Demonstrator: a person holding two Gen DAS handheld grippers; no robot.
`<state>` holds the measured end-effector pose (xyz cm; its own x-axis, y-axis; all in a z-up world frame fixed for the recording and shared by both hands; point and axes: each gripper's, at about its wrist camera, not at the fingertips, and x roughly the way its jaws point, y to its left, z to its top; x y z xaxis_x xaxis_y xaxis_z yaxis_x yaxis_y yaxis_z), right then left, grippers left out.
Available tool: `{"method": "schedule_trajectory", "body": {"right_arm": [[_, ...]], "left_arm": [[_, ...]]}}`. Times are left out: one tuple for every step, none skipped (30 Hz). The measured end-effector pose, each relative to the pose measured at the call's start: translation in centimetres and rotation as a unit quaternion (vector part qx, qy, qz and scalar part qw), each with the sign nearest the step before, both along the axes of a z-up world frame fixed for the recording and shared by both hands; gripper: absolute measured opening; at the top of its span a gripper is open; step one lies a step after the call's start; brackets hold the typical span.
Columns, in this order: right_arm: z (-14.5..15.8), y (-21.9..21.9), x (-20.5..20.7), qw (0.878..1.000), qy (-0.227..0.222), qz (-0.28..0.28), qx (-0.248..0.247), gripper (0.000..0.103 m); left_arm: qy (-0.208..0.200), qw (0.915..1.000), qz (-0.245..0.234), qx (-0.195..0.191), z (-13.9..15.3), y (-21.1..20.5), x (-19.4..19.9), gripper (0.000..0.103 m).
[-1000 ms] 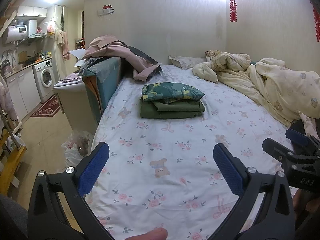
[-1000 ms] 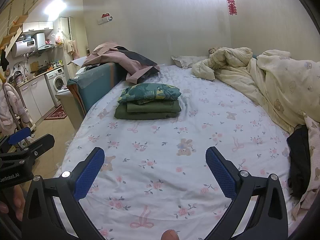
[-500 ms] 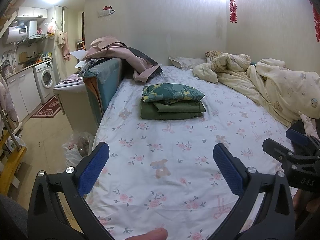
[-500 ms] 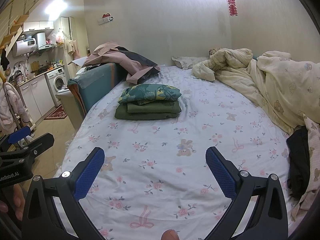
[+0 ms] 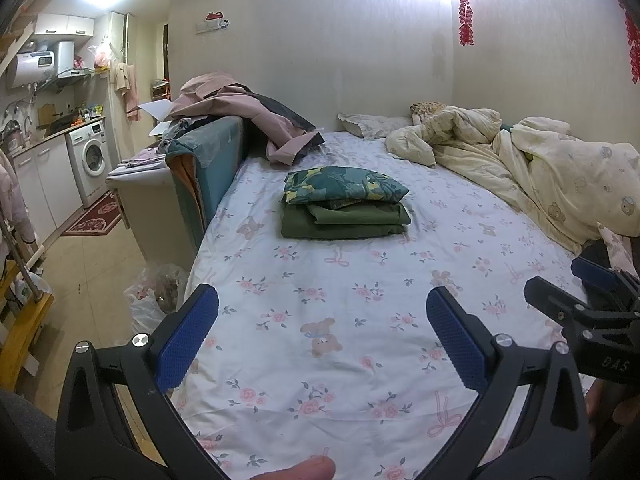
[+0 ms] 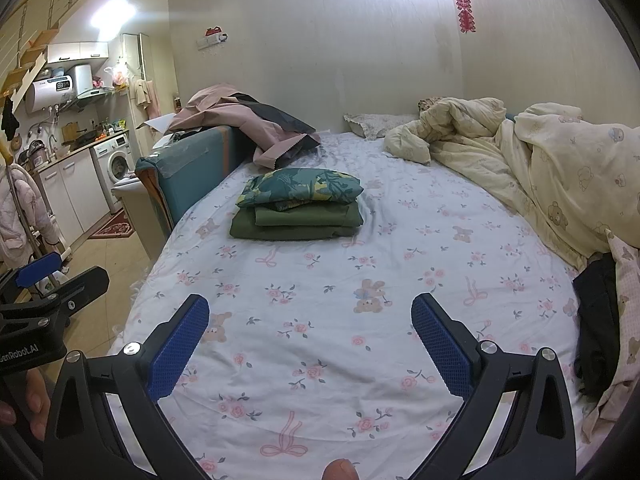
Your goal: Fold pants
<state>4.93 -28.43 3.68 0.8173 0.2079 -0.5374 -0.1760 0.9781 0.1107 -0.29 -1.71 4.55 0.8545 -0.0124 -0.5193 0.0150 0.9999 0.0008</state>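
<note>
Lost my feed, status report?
Left gripper open, empty. Right gripper open, empty. Folded stack mid-bed; dark garment at right edge, untouched. Nothing blocking.

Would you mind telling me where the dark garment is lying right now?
In the right wrist view the dark garment lies at the bed's right edge, below the cream quilt and right of the right gripper.

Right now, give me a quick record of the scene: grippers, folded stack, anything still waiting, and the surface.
left gripper: open, empty, above the sheet
right gripper: open, empty, above the sheet
folded stack: green garments under a leaf-print one, mid-bed
dark garment: unfolded, at the bed's right edge
bed sheet: floral, bare in front of both grippers
quilt: bunched along the right
</note>
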Motion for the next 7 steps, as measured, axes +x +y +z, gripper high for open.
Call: {"method": "schedule_trajectory", "body": {"right_arm": [[0.01,0.00,0.00,1.000,0.000,0.000,0.000,0.103],[0.00,0.03,-0.06,1.000,-0.001,0.000,0.000,0.103],[0.01,0.03,-0.05,1.000,-0.001,0.000,0.000,0.103],[0.00,0.04,-0.05,1.000,-0.001,0.000,0.000,0.103],[-0.01,0.06,-0.08,1.000,-0.001,-0.001,0.000,0.103],[-0.01,0.06,-0.07,1.000,-0.001,-0.001,0.000,0.103],[-0.02,0.06,-0.08,1.000,-0.001,-0.001,0.000,0.103]], "left_arm": [[0.000,1.0000,0.000,0.000,0.00,0.00,0.00,0.103],[0.000,1.0000,0.000,0.000,-0.01,0.00,0.00,0.103],[0.000,1.0000,0.000,0.000,-0.01,-0.02,-0.01,0.103],[0.000,1.0000,0.000,0.000,-0.01,-0.02,-0.01,0.103],[0.000,1.0000,-0.001,-0.002,0.01,-0.01,-0.02,0.103],[0.000,1.0000,-0.001,-0.004,0.03,0.00,-0.01,0.103],[0.000,1.0000,0.000,-0.005,0.17,0.00,0.01,0.103]]}}
